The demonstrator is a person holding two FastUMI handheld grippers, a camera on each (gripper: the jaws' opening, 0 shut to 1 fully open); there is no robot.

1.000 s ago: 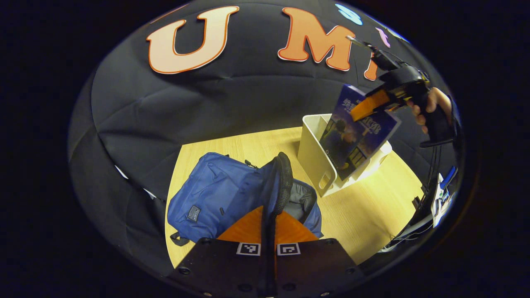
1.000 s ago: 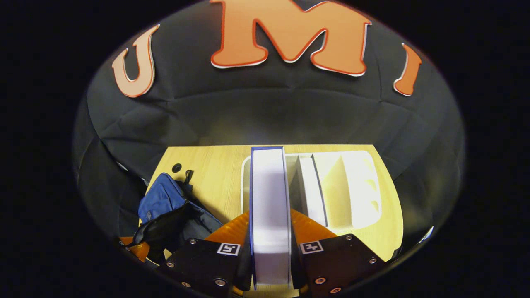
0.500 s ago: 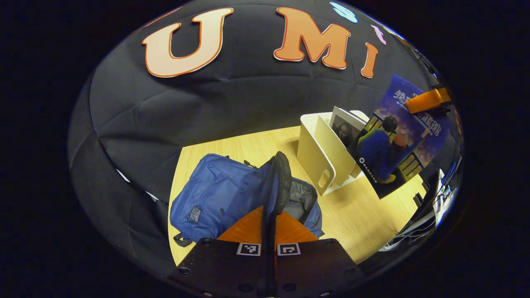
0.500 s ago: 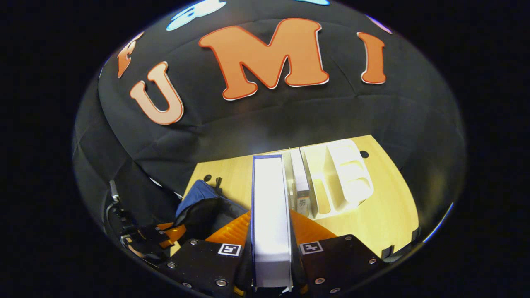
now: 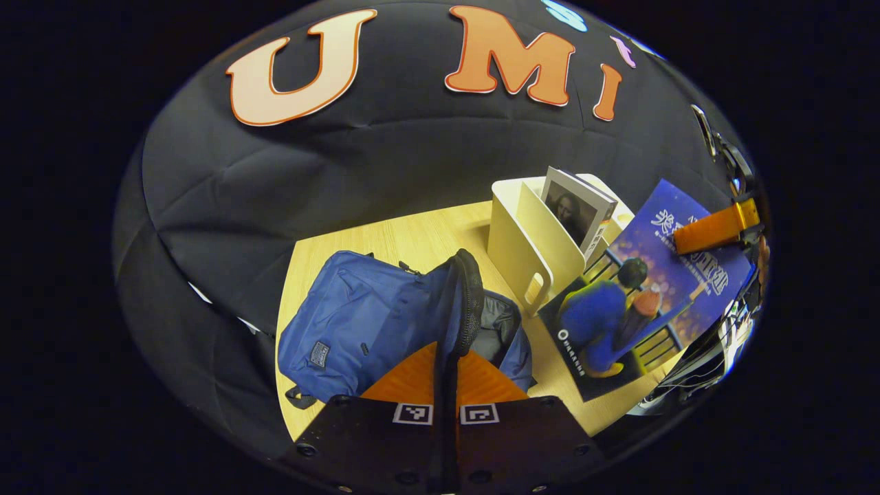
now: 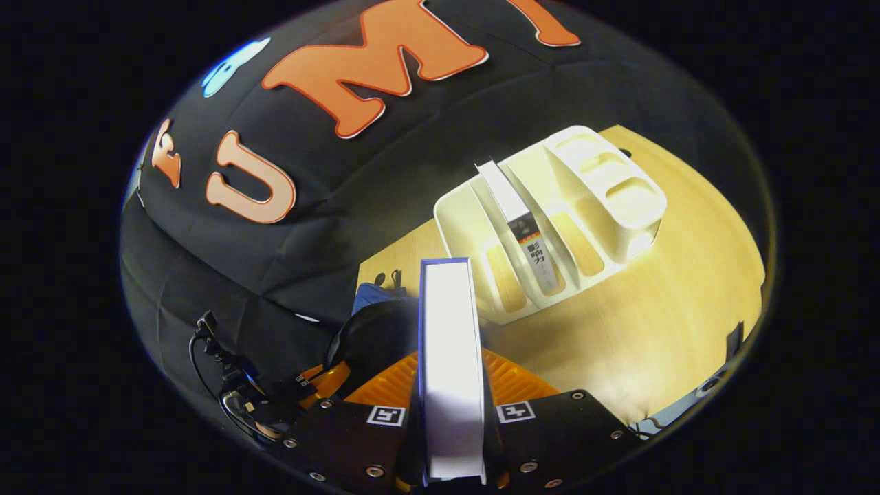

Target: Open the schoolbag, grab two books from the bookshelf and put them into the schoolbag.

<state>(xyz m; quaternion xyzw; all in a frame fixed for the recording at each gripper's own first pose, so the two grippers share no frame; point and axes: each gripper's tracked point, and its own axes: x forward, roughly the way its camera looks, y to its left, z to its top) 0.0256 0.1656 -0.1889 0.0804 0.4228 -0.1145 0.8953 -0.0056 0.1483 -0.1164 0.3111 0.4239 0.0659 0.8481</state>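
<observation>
The blue schoolbag lies on the wooden table with its top open, grey lining showing. My left gripper is shut on the bag's black-edged flap and holds it upright. My right gripper is shut on a blue-covered book, seen edge-on with white pages. In the left gripper view that book hangs tilted in front of the white bookshelf, just right of the bag's opening. A second book stands in the bookshelf. The bag's dark opening sits beyond the held book's left side.
The wooden table ends at the black cloth wall behind the bag and shelf. Cables hang off its right edge. In the right gripper view, the other gripper with its cables shows at the lower left.
My right gripper has carried the blue book out of the bookshelf, down and toward the bag. My left gripper has kept the flap held up in place.
</observation>
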